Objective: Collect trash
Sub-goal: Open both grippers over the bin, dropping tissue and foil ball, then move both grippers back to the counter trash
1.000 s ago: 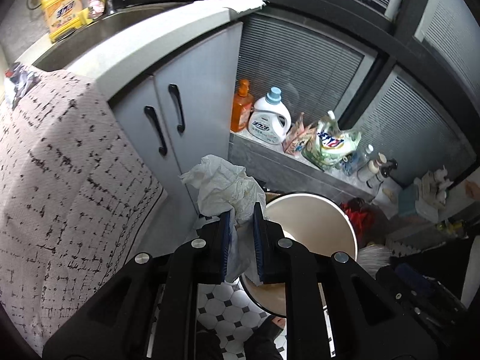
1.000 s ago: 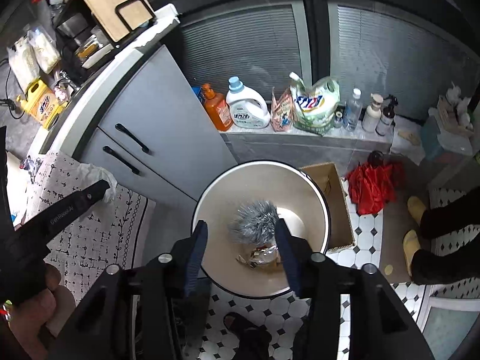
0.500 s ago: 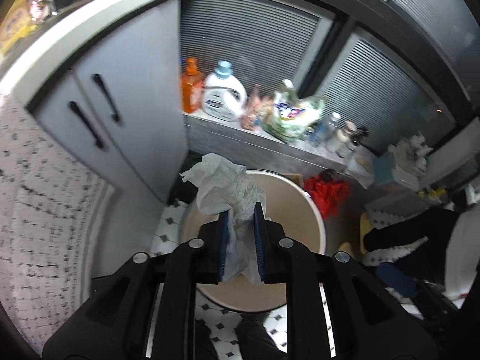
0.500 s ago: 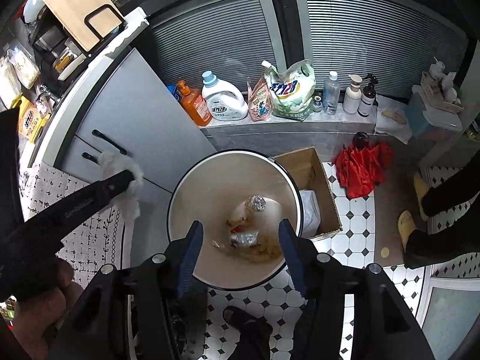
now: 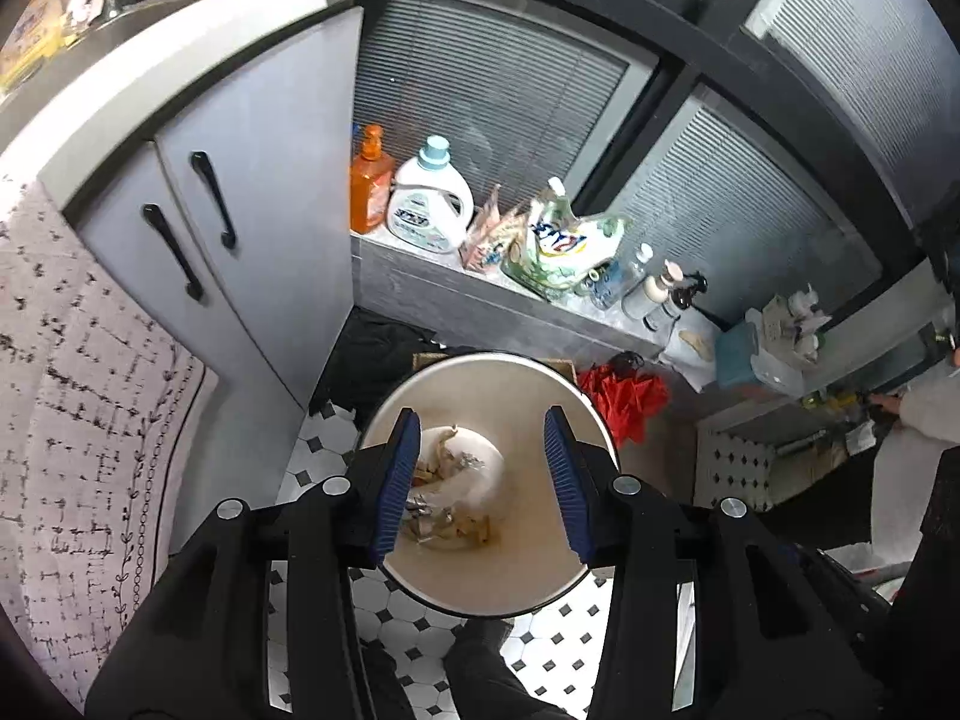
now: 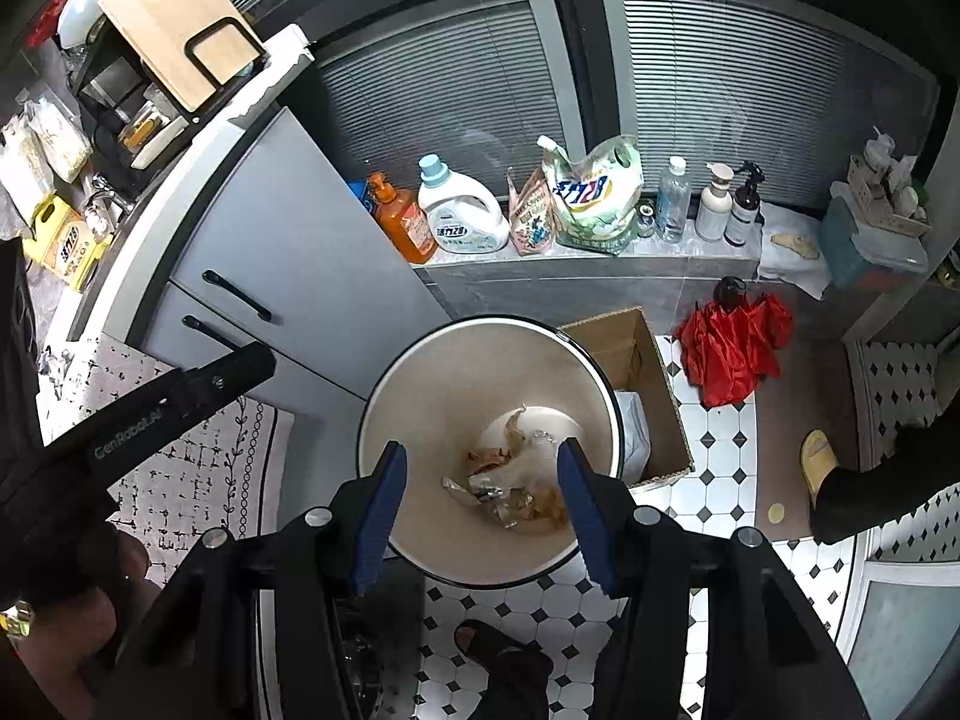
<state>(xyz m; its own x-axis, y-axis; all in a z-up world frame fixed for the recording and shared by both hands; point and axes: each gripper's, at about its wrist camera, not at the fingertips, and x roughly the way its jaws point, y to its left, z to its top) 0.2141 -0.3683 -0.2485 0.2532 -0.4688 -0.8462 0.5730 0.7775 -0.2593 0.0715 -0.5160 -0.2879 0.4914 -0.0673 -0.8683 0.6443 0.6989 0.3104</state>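
Note:
A round cream trash bin stands on the tiled floor, seen from above; it also shows in the right wrist view. Crumpled wrappers, foil and paper lie at its bottom, also visible in the right wrist view. My left gripper is open and empty right above the bin. My right gripper is open and empty above the bin too. The left gripper's black body shows at the left of the right wrist view.
A grey cabinet with black handles stands left of the bin. A ledge holds detergent bottles and a refill pouch. A cardboard box and a red umbrella lie right of the bin. A patterned cloth hangs at left.
My left gripper opened over the bin and the crumpled white tissue it held is gone from its jaws. Both grippers moved above the bin.

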